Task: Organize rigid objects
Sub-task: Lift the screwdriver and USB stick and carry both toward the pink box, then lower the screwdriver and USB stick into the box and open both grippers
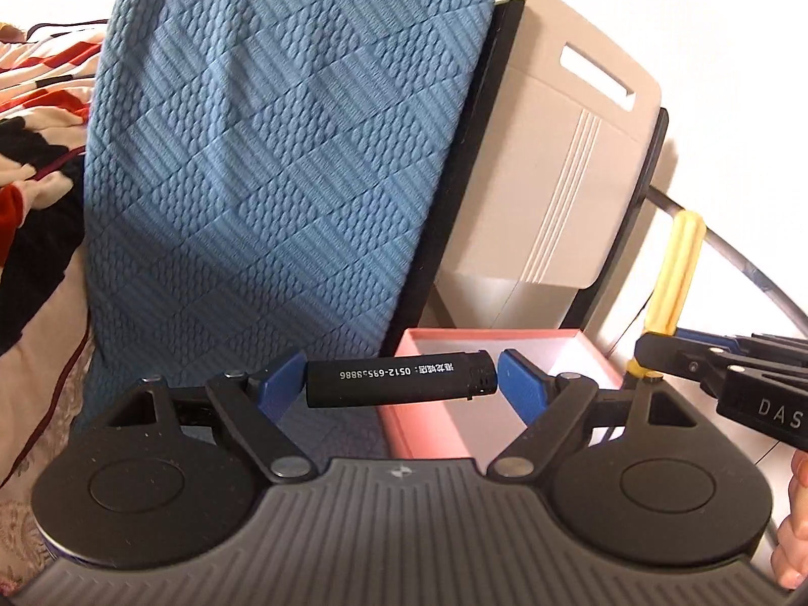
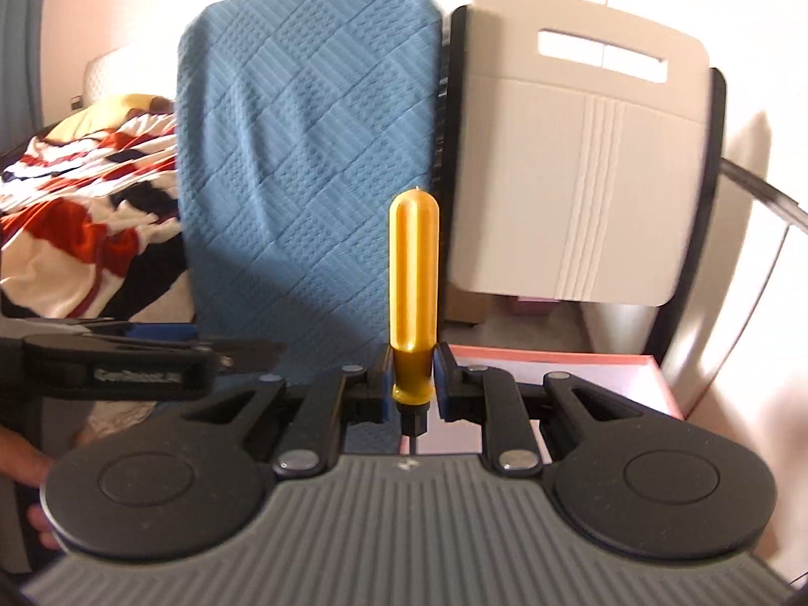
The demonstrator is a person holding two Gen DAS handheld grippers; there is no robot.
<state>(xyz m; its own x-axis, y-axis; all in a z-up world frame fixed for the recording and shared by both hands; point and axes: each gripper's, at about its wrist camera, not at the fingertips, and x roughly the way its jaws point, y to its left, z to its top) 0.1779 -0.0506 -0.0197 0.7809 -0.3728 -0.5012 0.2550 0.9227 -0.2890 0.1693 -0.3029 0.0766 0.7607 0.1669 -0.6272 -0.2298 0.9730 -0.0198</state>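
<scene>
Lighter (image 1: pixel 401 380) clamped in left gripper (image 1: pixel 402 379); screwdriver (image 2: pixel 413 298) upright in right gripper (image 2: pixel 413 379)

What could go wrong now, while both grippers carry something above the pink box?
1. The left gripper holds the black lighter only by its two ends, so it may pivot or slip out beside the pink box.
2. The right gripper pinches the yellow screwdriver low on its handle; the tall part may tip.
3. The grippers are close together and might collide over the box.
</scene>
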